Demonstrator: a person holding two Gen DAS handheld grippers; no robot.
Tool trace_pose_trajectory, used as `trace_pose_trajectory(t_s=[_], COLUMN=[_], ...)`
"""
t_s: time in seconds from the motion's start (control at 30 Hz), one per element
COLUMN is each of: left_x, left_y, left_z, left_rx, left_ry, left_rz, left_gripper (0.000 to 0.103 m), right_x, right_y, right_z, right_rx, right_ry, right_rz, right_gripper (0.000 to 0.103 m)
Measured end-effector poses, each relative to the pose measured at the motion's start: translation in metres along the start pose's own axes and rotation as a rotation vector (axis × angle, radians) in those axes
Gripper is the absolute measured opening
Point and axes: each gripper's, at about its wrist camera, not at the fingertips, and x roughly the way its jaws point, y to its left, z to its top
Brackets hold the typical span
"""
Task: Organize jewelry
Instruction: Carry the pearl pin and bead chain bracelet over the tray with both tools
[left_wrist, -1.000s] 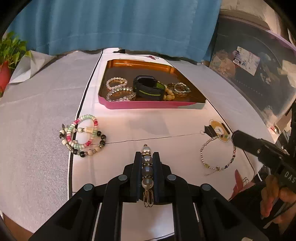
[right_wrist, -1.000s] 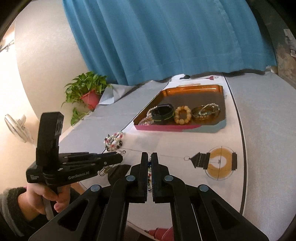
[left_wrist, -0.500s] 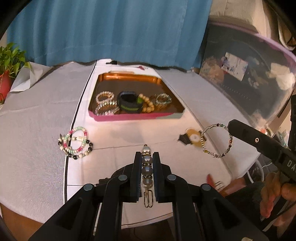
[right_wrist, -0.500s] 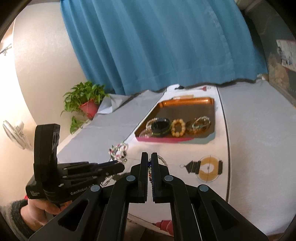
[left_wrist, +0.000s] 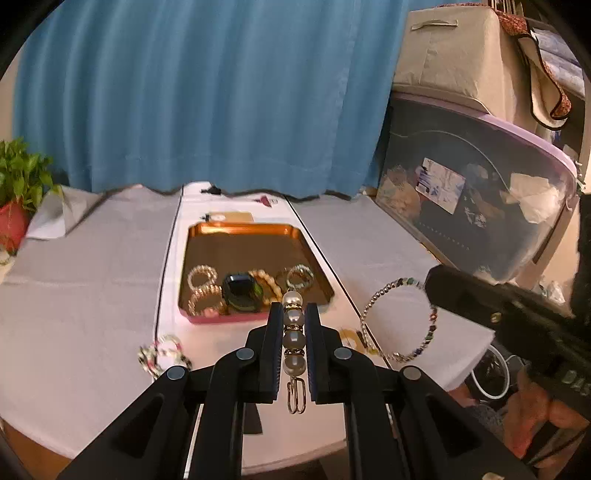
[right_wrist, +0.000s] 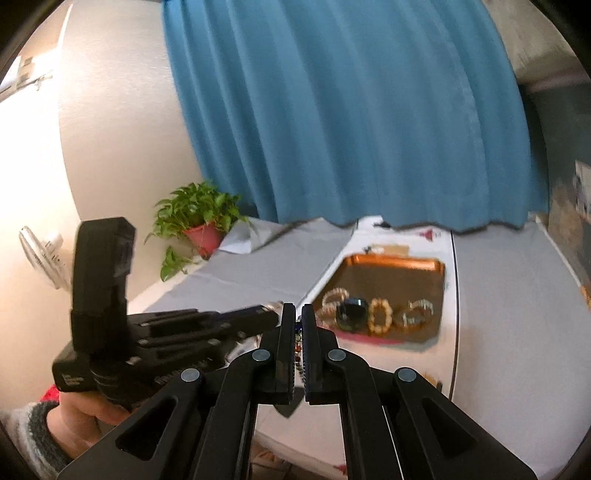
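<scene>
Blue curtain (left_wrist: 207, 96) behind; table (left_wrist: 74, 295) under pale cloth. Orange tray (left_wrist: 243, 236) mid-table, with several bracelets and a dark watch. Potted plant (right_wrist: 199, 221) at far left edge. Loose bracelets (left_wrist: 162, 354) on cloth near left gripper. Left gripper (left_wrist: 293, 332) above table, pinching pearl bracelet (left_wrist: 294, 332) lengthwise between its pads, clasp dangling. Right gripper (right_wrist: 298, 332) closed on thin beaded bracelet (left_wrist: 399, 321), loop hanging clear of table.
</scene>
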Motion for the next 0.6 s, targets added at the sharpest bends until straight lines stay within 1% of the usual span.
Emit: trace_pose_trajectory(t_s=[0.2,0.3,0.37,0.47,0.6], left_x=[0.002,0.009,0.017,0.032,0.051], left_y=[0.001,0.005,0.010,0.019,0.032], left_z=[0.018,0.025,0.027,0.031,0.040], left_rx=[0.026,0.027,0.026,0.028,0.011], left_ry=[-0.029,-0.043,-0.041,-0.037,-0.037], left_rz=[-0.003,-0.005,-0.006,-0.003,-0.003], left_gripper=[0.009,0.009,0.009,0.009,0.009], right_x=[0.005,0.014,0.023,0.040,0.064], right_y=[0.010,0.009,0.007,-0.003,-0.021], right_z=[0.028,0.037,0.040,0.043,0.046], right_rx=[-0.048,-0.069,-0.091,-0.110,-0.102], right_ry=[-0.036,-0.039,-0.040,-0.039,-0.033], right_rz=[-0.009,-0.008,-0.023,-0.042,-0.050], right_gripper=[0.003,0.003,0.003,0.003,0.003])
